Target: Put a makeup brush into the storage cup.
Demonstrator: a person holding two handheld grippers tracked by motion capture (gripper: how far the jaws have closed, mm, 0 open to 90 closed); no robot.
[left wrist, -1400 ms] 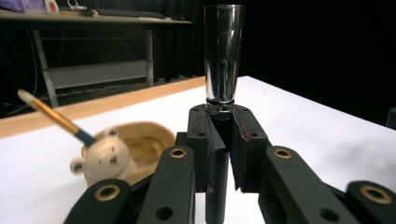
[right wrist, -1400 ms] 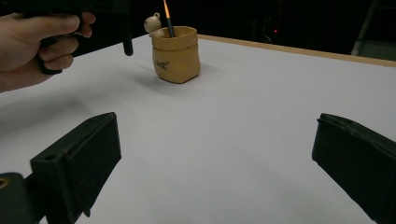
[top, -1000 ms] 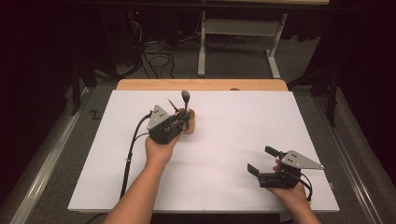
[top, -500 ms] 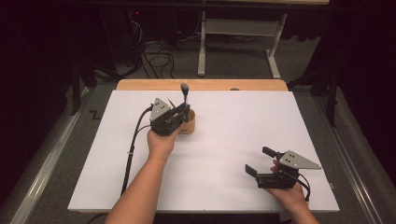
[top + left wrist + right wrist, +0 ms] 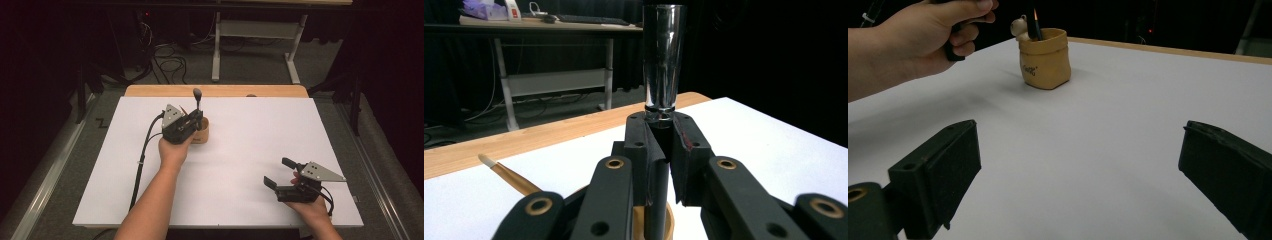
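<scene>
Moved: left gripper (image 5: 196,121) lifts its tool (image 5: 197,95) slightly in the holder (image 5: 201,134)
Grip: clenched on tool; right gripper (image 5: 281,174) released
Left: clearing the holder

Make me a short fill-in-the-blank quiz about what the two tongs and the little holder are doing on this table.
1. The left tongs are shut on a ____ tool with a chrome head.
2. That tool stands upright in a tan, sack-shaped ____.
3. The right tongs stand ____, with nothing between them.
4. The white board lies on a ____ tabletop.

Missing words: metal; holder; open; wooden
</scene>
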